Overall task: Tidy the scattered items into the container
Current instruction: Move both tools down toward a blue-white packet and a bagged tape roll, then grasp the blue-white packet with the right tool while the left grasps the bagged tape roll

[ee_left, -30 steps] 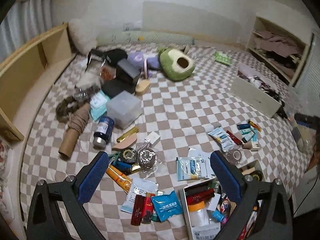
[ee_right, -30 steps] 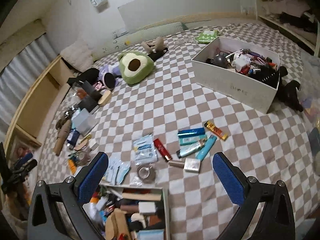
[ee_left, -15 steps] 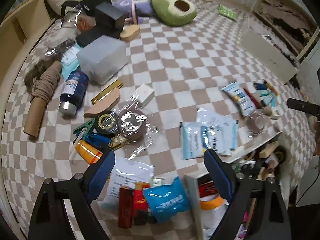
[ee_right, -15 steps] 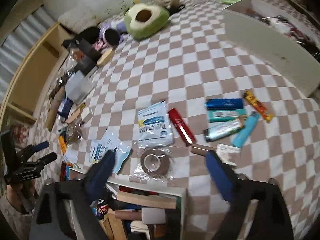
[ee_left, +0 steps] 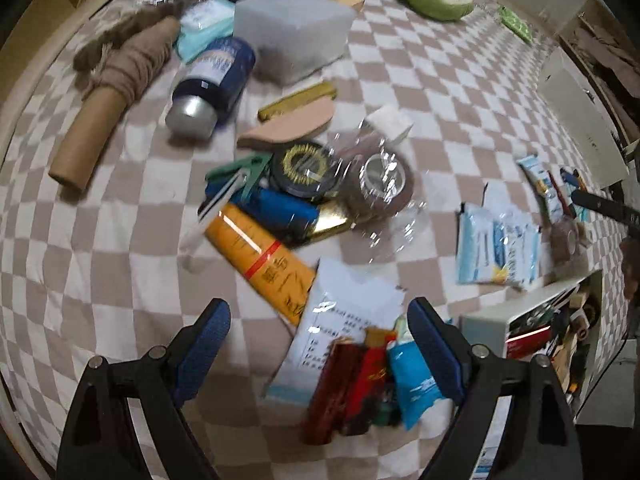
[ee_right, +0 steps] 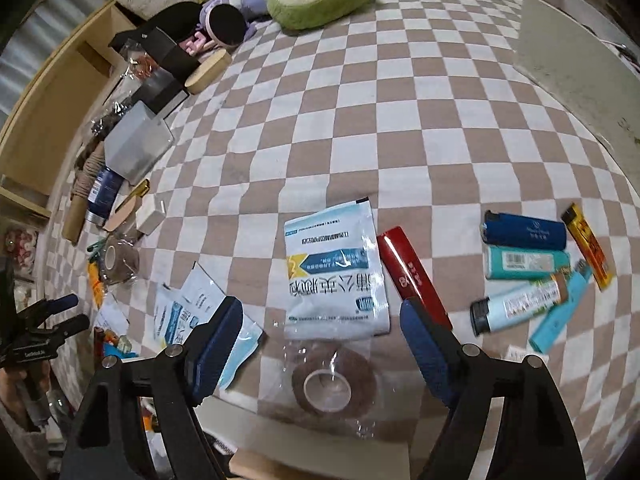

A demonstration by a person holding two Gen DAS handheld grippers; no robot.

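Tape roll point(ee_right: 334, 382) in clear wrap, between the open right claw point(ee_right: 320, 334) pads, untouched.

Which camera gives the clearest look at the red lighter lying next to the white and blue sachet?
The right wrist view: the red lighter lies sharp and close, just right of the sachet, near the right gripper. In the left wrist view it is a small blurred sliver at the far right.

left tool point(ee_left: 319, 330): jaws apart, empty | below: white sachet point(ee_left: 344, 312), orange tube point(ee_left: 260, 258) | checkered cloth point(ee_left: 120, 280)
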